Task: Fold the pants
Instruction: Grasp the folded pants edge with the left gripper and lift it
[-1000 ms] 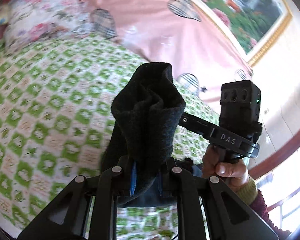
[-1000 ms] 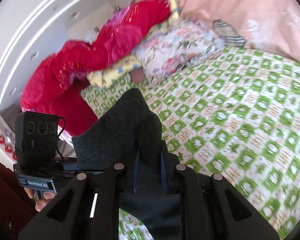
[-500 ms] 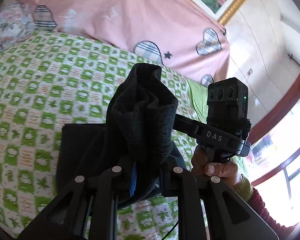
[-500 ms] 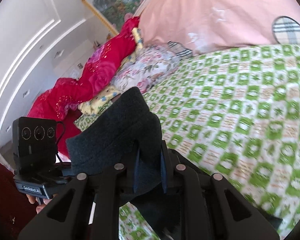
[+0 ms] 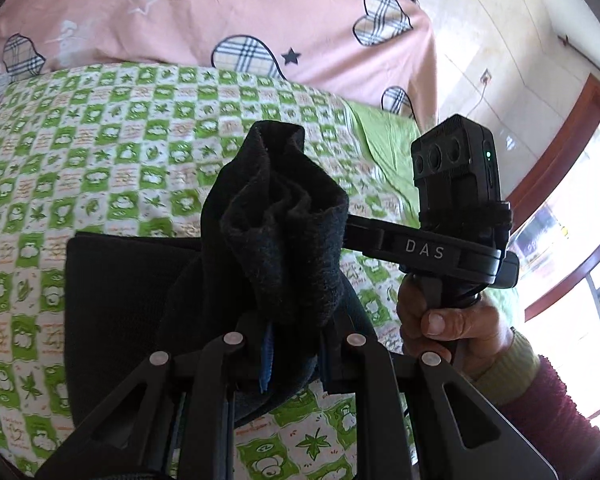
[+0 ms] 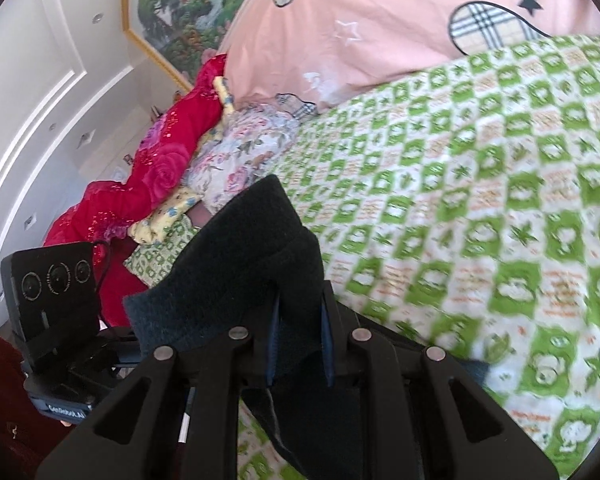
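The dark pants (image 5: 284,220) are bunched and pinched in my left gripper (image 5: 292,344), which is shut on them; the rest of the cloth lies flat on the bed (image 5: 116,292) below and to the left. In the right wrist view my right gripper (image 6: 300,344) is shut on another part of the pants (image 6: 256,256), held above the green checked bedspread (image 6: 480,200). The right gripper's body and the hand holding it show in the left wrist view (image 5: 456,216). The left gripper's body shows at the lower left of the right wrist view (image 6: 56,320).
A pink quilt with plaid hearts (image 5: 220,12) lies at the far side of the bed. A red blanket (image 6: 156,176) and a floral pillow (image 6: 244,156) are piled at the head. A window (image 5: 580,240) is at the right.
Both grippers have swung with the pants toward the right side of the bed. More of the dark cloth now lies flat on the bedspread below the left gripper.
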Demonstrator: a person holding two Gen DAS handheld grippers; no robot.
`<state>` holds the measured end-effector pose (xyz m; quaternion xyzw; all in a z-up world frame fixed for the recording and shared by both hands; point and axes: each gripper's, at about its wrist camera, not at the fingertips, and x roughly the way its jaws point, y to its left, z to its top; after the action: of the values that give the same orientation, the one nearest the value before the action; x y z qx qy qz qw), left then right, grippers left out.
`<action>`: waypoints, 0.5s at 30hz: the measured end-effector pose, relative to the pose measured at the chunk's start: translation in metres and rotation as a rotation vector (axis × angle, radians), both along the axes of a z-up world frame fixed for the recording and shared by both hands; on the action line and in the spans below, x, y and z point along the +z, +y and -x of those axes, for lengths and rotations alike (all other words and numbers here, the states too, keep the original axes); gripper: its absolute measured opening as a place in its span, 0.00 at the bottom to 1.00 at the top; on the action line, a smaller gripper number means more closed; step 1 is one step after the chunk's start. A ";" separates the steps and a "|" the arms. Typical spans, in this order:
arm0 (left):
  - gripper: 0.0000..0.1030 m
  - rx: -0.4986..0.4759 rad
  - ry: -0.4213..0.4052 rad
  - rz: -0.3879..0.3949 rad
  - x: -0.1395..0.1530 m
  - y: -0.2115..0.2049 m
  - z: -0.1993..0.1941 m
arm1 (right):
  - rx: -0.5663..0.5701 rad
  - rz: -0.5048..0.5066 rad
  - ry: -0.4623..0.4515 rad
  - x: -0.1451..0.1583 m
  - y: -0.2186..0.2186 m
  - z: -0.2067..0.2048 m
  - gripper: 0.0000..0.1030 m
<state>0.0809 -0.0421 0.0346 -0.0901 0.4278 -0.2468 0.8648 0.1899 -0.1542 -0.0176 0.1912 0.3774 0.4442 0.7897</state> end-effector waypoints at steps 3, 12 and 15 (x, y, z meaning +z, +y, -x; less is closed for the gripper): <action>0.17 -0.017 -0.001 -0.021 -0.008 -0.008 -0.001 | -0.019 0.011 0.013 -0.009 -0.009 0.003 0.19; 0.29 -0.095 -0.024 -0.038 -0.023 -0.025 0.000 | -0.116 0.062 0.038 -0.018 -0.033 0.014 0.22; 0.35 -0.101 -0.011 -0.035 -0.029 -0.027 -0.003 | -0.174 0.100 0.063 -0.021 -0.043 0.018 0.22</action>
<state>0.0835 -0.0689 0.0059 -0.0516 0.4315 -0.2832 0.8549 0.1721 -0.1977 -0.0384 0.1973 0.4058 0.3482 0.8217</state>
